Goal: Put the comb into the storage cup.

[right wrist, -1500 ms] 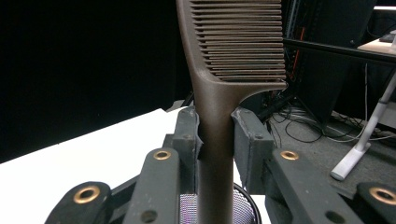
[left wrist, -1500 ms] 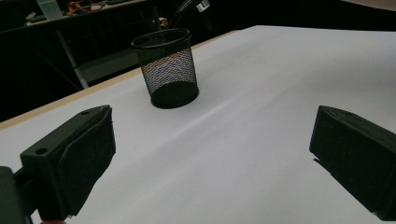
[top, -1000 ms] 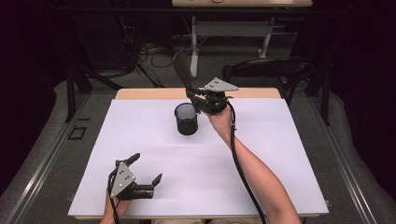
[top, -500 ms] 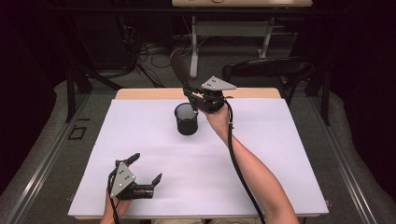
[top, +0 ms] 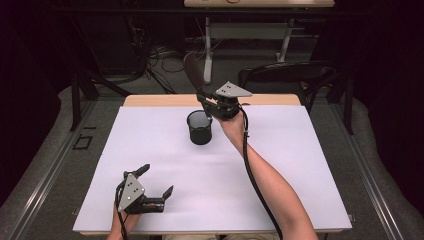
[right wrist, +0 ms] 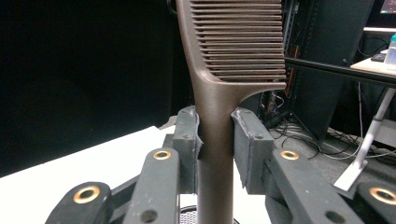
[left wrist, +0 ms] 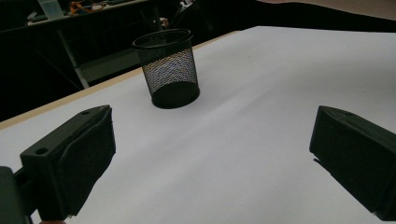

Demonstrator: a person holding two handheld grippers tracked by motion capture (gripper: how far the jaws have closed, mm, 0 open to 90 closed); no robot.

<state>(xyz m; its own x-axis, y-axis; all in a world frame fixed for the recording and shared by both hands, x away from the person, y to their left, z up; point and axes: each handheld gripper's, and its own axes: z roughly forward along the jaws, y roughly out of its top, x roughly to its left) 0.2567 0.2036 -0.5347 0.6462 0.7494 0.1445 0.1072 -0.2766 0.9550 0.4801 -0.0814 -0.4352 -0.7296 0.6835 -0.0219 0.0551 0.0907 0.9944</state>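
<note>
While the high view takes in the whole white table (top: 280,165), it gives little detail of what the hands carry. On the table's far half stands a black mesh cup (top: 200,127), upright; the left gripper view shows its open weave and dark solid base (left wrist: 167,67) from low down, with bare table between it and the jaws. The right gripper (top: 209,106) hangs just above and beside the cup's rim, and a brown comb (top: 194,72) rises from it. From above, the comb reads as a dark blade, its teeth hard to make out; the right gripper view shows its teeth and its handle (right wrist: 214,112) clamped between both pads, jaws closed on it. The left gripper (top: 156,180) rests near the table's front edge, jaws spread wide, holding nothing.
</note>
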